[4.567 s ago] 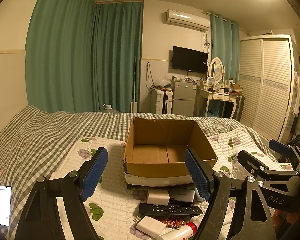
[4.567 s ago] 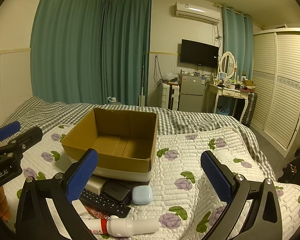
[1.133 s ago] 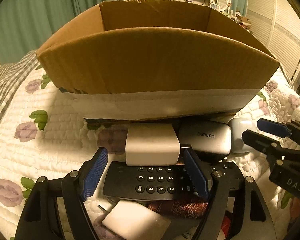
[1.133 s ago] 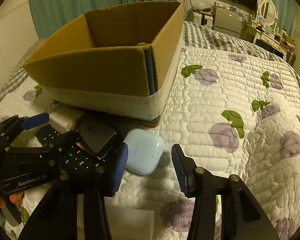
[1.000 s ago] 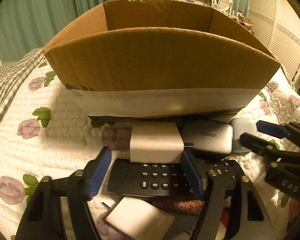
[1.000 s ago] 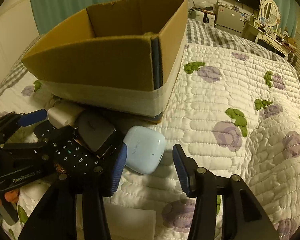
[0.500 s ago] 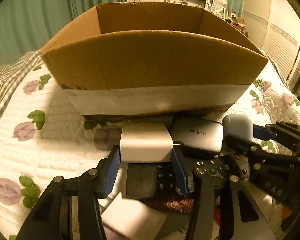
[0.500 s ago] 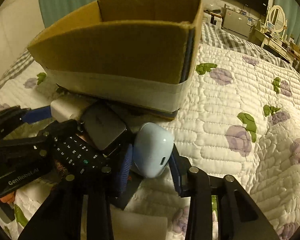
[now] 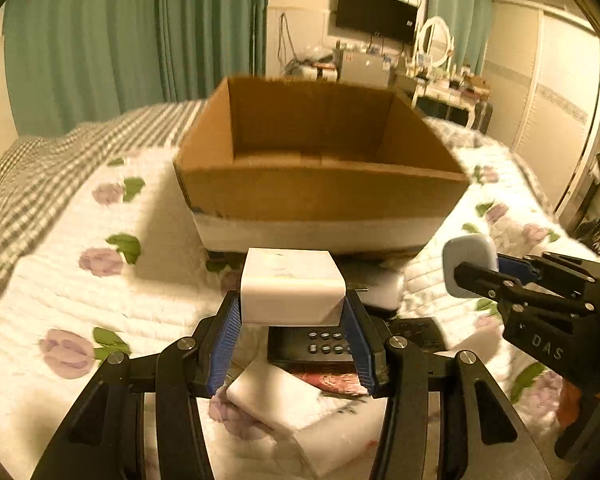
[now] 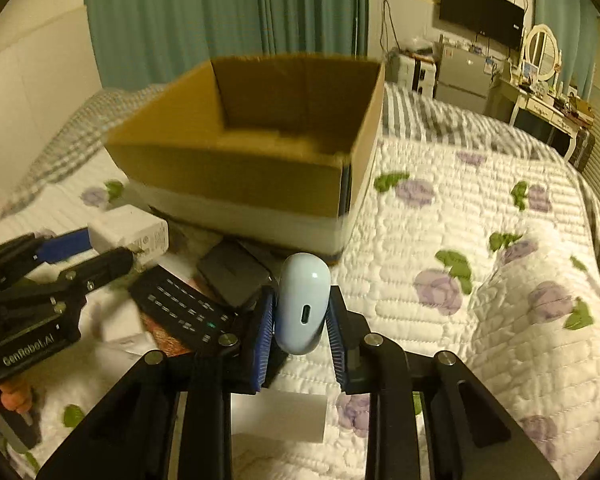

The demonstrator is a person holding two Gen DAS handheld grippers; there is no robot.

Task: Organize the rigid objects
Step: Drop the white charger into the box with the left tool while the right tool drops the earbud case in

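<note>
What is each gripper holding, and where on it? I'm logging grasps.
The left gripper clamps the white charger by its two side faces. The right gripper pinches the blue earbud case across its broad faces, port end toward the camera.

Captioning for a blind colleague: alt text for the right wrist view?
The right gripper holds a pale blue rounded earbud case above a floral quilt, facing an open brown cardboard box.
</note>
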